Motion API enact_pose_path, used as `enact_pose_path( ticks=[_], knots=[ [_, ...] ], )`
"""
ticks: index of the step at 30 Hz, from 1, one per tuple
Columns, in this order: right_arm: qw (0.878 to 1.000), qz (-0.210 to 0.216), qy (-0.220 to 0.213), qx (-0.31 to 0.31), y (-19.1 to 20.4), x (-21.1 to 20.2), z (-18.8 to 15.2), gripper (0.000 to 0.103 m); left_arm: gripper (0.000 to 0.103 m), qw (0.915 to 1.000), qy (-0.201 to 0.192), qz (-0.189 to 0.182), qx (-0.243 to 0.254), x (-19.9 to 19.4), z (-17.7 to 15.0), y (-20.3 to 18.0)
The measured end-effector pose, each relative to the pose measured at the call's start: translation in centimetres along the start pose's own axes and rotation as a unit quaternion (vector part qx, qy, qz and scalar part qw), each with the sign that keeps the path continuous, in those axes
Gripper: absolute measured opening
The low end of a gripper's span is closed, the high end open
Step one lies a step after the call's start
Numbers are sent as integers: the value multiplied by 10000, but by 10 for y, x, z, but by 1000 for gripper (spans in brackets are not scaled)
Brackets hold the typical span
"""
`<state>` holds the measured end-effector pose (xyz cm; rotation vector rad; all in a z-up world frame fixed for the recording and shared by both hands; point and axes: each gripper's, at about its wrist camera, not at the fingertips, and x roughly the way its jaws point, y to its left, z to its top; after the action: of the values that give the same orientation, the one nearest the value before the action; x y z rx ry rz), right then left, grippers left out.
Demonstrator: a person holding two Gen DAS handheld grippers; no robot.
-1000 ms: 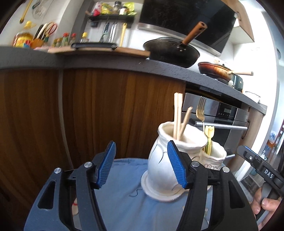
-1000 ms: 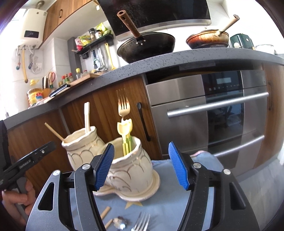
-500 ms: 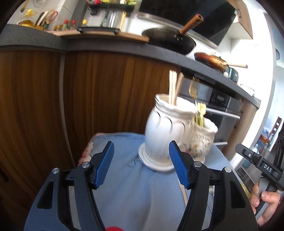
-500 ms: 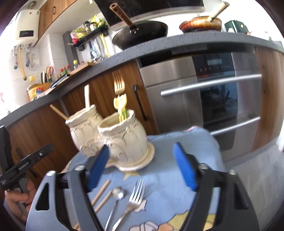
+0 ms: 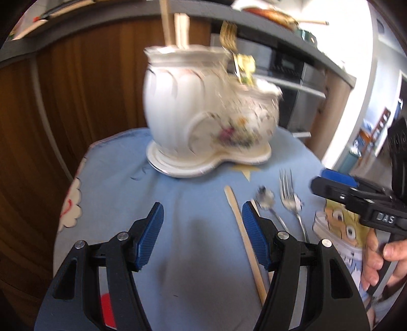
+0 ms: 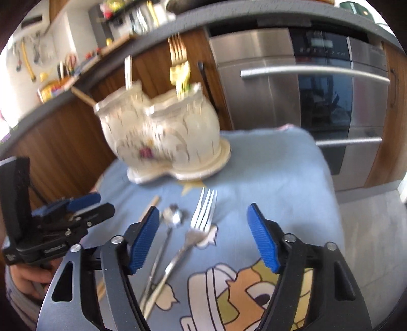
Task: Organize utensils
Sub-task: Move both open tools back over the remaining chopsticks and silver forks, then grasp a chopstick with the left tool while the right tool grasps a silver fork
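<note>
In the left wrist view the left gripper (image 5: pixel 201 229) hangs over the blue cloth (image 5: pixel 122 183) with its jaws wide apart and nothing between them. Motion blur smears the white ceramic holder (image 5: pixel 193 107), a double pot on one shared saucer at the far side of the cloth, so its painted pattern is hard to read; the wooden sticks (image 5: pixel 175 23) standing in it run off the top edge. A chopstick (image 5: pixel 244 236) lies on the cloth just right of the open jaws, its long axis running from near the holder toward the camera, its near end hidden behind the right finger. A spoon (image 5: pixel 267 201) and a silver fork (image 5: pixel 288 188) lie beside it, tines toward the holder, handles cut off by the gripper body. In the right wrist view the right gripper (image 6: pixel 203 236) has just been closing a little yet stands wide, gripping nothing; the fork (image 6: pixel 201 224) lies on the cloth in the gap, tines pointing at the holder (image 6: pixel 162 132), handle slanting down-left under the left finger. The spoon (image 6: pixel 173 216) lies parallel just left of it. The chopstick (image 6: pixel 152 203) is mostly hidden behind that finger. A gold fork (image 6: pixel 176 48) stands upright in the holder, blurred.
</note>
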<state>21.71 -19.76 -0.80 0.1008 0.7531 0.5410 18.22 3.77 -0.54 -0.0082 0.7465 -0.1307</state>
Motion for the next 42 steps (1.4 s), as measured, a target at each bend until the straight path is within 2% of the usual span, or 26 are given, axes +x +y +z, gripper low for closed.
enact_pose_path(
  ticks=[3,5,11,15,19,21,23,26,34,42],
  knots=[
    [9997,-84,157,-147,6,5,-2,69,63,9994,236,-45,260,8,-6,-9],
    [9993,-119,289,-189,8,8,-3,60,62,9984,375,-72,412,12,-10,-13],
    [9959,-60,783,-440,16,18,-9,48,53,9962,593,-116,625,20,-15,-21],
    [9939,-37,963,-540,20,18,-15,48,52,9956,622,-153,683,22,-15,-22],
    [9921,-142,1016,-726,28,18,-19,47,48,9952,650,-173,709,25,-16,-26],
    [9907,-237,1028,-853,32,20,-19,41,47,9951,656,-167,727,25,-16,-27],
    [9890,-291,1037,-1017,37,20,-21,31,45,9949,660,-171,750,26,-16,-28],
    [9881,-190,1060,-1102,40,20,-22,25,42,9947,659,-176,768,26,-16,-30],
    [9860,51,1129,-1225,35,25,-15,16,38,9951,651,-223,716,26,-16,-26],
    [9728,-73,1249,-1952,38,27,-12,13,28,9952,622,-223,725,24,-17,-22]
  ],
)
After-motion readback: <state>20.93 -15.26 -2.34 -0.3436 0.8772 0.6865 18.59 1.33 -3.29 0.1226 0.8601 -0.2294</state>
